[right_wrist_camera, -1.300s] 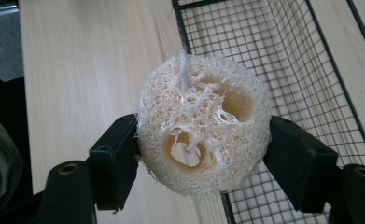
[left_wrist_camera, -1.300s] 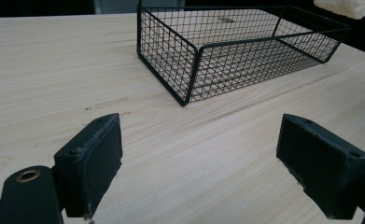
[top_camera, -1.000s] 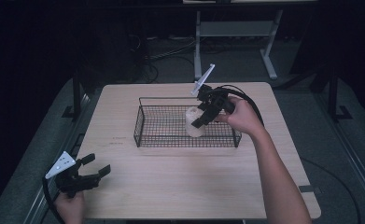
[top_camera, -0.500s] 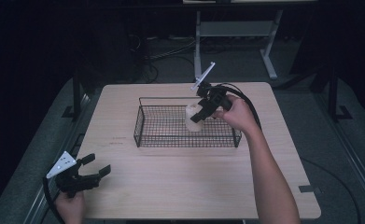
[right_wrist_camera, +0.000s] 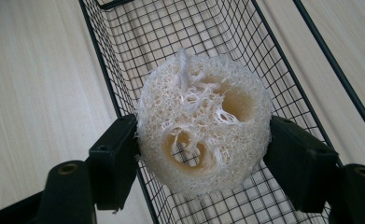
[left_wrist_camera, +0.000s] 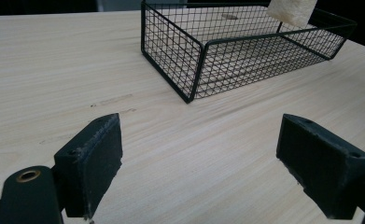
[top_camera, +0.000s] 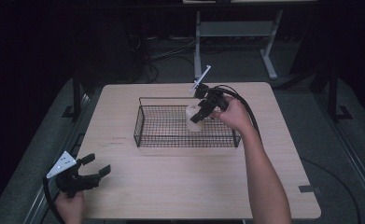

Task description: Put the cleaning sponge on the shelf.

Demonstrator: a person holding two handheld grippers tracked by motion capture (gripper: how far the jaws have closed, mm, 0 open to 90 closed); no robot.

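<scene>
Over the far right part of the black wire-mesh basket point(top_camera: 166, 126), which sits on the far half of the pale wooden desk point(top_camera: 185, 186) with its long sides parallel to the desk's near edge, the right gripper point(top_camera: 200, 113) holds a cream, round slice of loofah sponge point(top_camera: 193, 119) with fibrous webbing and hollow chambers. In the right gripper view the two black pads press on opposite sides of the loofah sponge point(right_wrist_camera: 203, 126), which bulges slightly between them, and the mesh floor and one long wall of the basket point(right_wrist_camera: 124, 46) lie beneath it; whether the sponge touches the basket floor cannot be told. The person's right hand point(top_camera: 234, 114) grips the tool from the right, its forearm crossing the desk from the near edge, a black cable looping behind. At the near left corner of the desk the left gripper point(top_camera: 96, 169) rests in the person's left hand point(top_camera: 70, 207), well apart from the basket, jaws spread wide with nothing between them. In the left gripper view its pads point(left_wrist_camera: 98, 158) frame bare wood, with the basket point(left_wrist_camera: 194, 70) beyond and the sponge point(left_wrist_camera: 292, 11) at the top edge.
</scene>
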